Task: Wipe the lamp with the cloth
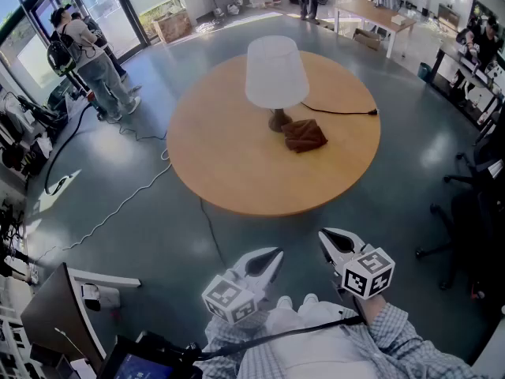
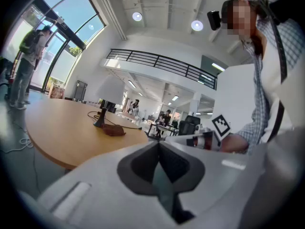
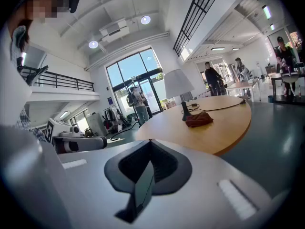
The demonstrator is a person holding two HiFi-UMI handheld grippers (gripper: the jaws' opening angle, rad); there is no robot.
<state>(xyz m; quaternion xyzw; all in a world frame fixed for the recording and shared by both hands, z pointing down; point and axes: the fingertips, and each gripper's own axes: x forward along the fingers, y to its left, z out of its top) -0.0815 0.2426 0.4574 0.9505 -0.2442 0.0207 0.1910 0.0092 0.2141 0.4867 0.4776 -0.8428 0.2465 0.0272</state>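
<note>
I judge the task not yet begun: the two grippers, left gripper (image 1: 268, 260) and right gripper (image 1: 331, 242), hang short of the counter (image 1: 229, 164), each with its jaws together on nothing. At twelve o'clock, the one counter carries one cloth (image 1: 304, 135), just beside the one lamp (image 1: 275, 73) at four o'clock of its base. The next move calls for reaching forward and parting the jaws over the cloth.

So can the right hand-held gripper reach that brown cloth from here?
Probably not yet. The right hand-held gripper is short of the round wooden table, and the crumpled brown cloth lies near its middle beside the white-shaded lamp. Nothing blocks the way; stepping closer should do.
</note>
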